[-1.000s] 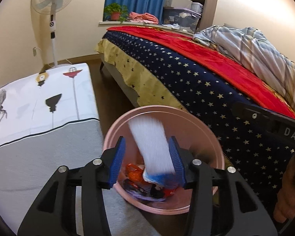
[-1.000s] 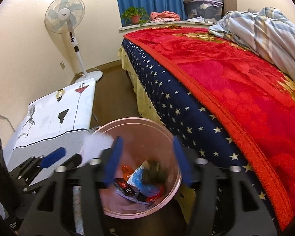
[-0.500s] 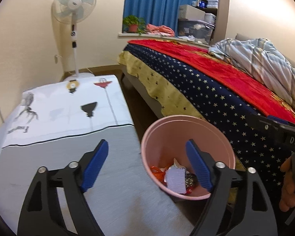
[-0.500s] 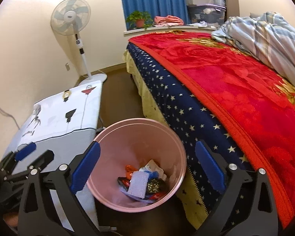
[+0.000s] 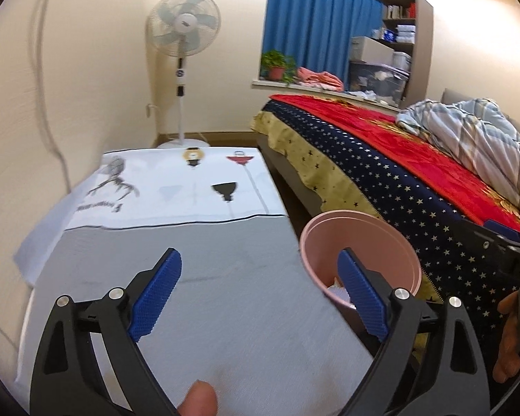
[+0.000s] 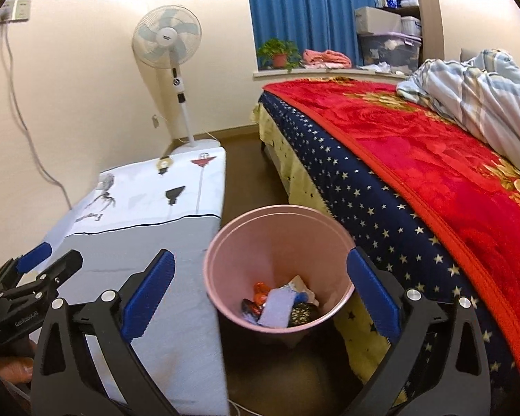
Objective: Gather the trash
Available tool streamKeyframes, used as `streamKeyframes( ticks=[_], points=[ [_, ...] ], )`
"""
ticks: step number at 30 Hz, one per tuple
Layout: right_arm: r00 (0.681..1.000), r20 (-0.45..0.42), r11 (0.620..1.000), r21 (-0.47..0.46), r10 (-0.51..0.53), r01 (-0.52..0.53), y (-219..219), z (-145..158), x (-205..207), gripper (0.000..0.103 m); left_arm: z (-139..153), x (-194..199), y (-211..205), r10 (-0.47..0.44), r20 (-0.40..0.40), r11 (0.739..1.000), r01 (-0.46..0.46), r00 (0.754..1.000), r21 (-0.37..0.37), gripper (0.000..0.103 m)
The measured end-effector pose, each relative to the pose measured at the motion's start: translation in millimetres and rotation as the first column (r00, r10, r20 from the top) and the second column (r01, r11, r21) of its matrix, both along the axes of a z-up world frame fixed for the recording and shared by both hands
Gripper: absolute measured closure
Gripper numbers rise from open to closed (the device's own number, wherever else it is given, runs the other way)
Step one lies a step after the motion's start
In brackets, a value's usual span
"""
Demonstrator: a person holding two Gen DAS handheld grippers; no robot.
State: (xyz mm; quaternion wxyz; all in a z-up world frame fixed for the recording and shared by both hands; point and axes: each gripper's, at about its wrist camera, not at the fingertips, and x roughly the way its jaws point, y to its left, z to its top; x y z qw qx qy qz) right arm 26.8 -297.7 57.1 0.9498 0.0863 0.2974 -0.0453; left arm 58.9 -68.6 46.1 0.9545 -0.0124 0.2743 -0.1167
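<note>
Swung left since half a second back: left gripper [image 5: 258,289] now over the grey cloth of the low table [image 5: 204,277] rather than over the pink bin [image 5: 360,232], blue pads [image 5: 156,291] spread wide and gripping nothing. Right gripper [image 6: 260,298] likewise gaping wide and carrying nothing, drawn back a little with the bin framed between its fingers.

Standing on the dark floor in the gap between table and bed [image 6: 416,173], close to both; whether the rim touches the table edge cannot be told from either view. Inside, at the bottom: a heap of trash [image 6: 280,303] — a pale rectangular scrap [image 6: 275,306] lying on top, an orange wrapper [image 6: 260,289] behind it, something dark and speckled [image 6: 301,312] to its right, a bit of white paper at the back. From the left wrist view only a sliver of white visible inside the bin, mostly hidden by the right-hand finger.

Printed white cloth [image 5: 176,187] on the far half of the table, plain grey on the near half. Standing fan [image 6: 168,40] in the corner beyond. Red blanket [image 6: 433,159] over a navy star-patterned cover on the bed, striped quilt [image 6: 475,93] bunched at the far end. Blue curtain [image 5: 315,34] and a potted plant [image 5: 275,66] on the sill.

Thumb tip [image 5: 197,398] at the lower edge of the left wrist view.
</note>
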Motion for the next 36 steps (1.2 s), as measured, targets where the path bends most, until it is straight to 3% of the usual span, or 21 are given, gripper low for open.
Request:
streamKeyframes(
  ticks=[5, 13, 23, 36],
  points=[
    [1.0, 0.003, 1.0, -0.001, 0.008, -0.008, 21.2, -1.4, -20.3, 0.005, 1.3, -29.8, 22.3, 0.08, 0.011, 0.997, -0.08, 0.997, 0.002, 0.008],
    [0.999, 0.008, 0.998, -0.022, 0.054, -0.054, 58.3, -6.4, -36.0, 0.005, -6.8, -61.9, 56.0, 0.186, -0.033, 0.983, -0.186, 0.982, 0.009, 0.008],
    [0.997, -0.009, 0.997, -0.036, 0.075, -0.075, 80.9, -16.5, -30.5, 0.005, -14.4, -71.9, 64.2, 0.218, -0.032, 0.975, -0.217, 0.975, 0.046, 0.008],
    [0.997, -0.005, 0.995, -0.063, 0.08, -0.081, 90.2, -17.9, -28.1, 0.005, -18.2, -72.3, 62.8, 0.216, -0.041, 0.976, -0.215, 0.975, 0.023, 0.008]
  ],
)
